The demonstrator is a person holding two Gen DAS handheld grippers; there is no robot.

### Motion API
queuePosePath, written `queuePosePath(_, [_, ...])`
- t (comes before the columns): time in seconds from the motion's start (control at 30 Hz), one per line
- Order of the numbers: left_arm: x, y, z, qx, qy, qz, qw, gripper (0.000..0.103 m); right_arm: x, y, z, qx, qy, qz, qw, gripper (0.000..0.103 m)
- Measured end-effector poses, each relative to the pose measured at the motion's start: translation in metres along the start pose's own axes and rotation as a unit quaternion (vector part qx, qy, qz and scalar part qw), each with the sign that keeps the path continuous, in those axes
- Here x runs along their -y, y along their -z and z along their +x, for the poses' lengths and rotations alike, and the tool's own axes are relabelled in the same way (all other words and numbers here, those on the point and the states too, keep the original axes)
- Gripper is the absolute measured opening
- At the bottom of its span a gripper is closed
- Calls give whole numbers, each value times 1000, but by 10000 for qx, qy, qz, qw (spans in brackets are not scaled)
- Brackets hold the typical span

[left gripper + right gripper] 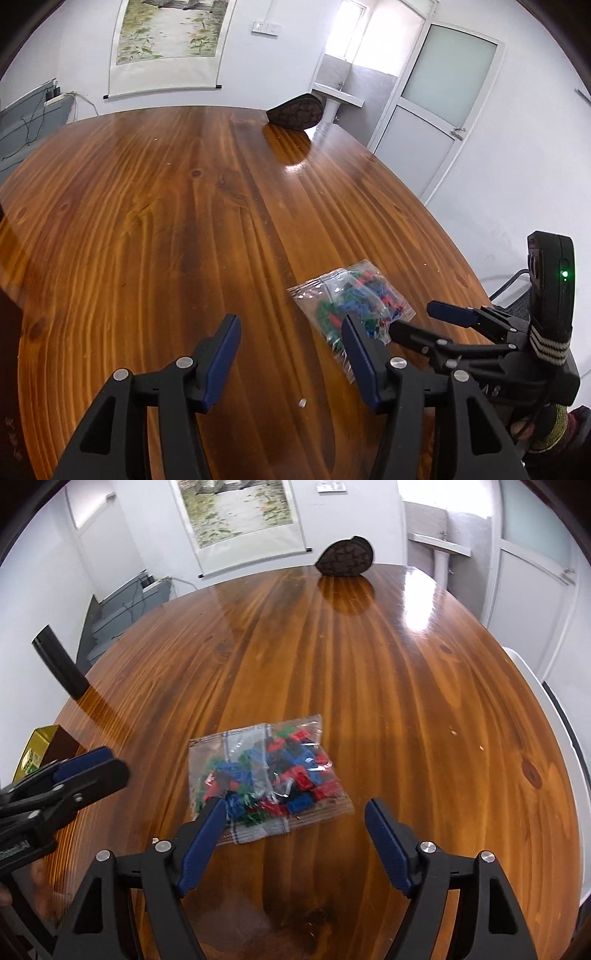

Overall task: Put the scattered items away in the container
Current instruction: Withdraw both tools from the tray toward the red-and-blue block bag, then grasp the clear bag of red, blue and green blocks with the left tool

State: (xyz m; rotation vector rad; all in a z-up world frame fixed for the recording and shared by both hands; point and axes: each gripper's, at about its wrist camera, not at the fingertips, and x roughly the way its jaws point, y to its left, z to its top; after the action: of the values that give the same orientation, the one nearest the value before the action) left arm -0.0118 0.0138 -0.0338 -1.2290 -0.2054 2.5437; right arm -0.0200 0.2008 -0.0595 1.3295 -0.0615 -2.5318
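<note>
A clear plastic bag of red, blue, green and black toy bricks [267, 775] lies flat on the wooden table [406, 701]; it also shows in the left wrist view [351, 302]. My right gripper [295, 808] is open and empty, its fingertips just short of the bag's near edge. My left gripper [291, 325] is open and empty, to the left of the bag. The right gripper shows in the left wrist view [421, 317]. The left gripper shows at the left edge of the right wrist view [99, 764]. A brown patterned pouch [347, 559] stands at the table's far edge.
A black cylinder [61, 662] stands at the table's left edge, with a yellow box [33, 753] below it off the table. A small white scrap [303, 402] lies on the table near my left gripper. A white chair back [546, 709] is at the right.
</note>
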Motion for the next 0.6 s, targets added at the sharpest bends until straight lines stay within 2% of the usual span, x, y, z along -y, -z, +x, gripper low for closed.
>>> queuePosePath(0.33, [-12, 2, 7, -73, -116, -51, 9999, 58, -11, -10, 25, -163, 41, -344, 9993, 81])
queuePosePath(0.47, [-15, 2, 5, -86, -26, -94, 9999, 58, -17, -8, 26, -193, -169, -552, 9981, 83])
queuePosePath(0.53, [-14, 2, 5, -80, -19, -79, 9999, 58, -22, -4, 27, -148, -145, -793, 9966, 80])
queuePosePath(0.6, [-15, 2, 4, -81, 1, -75, 9999, 58, -27, 1, 27, -134, -100, -1027, 9946, 72])
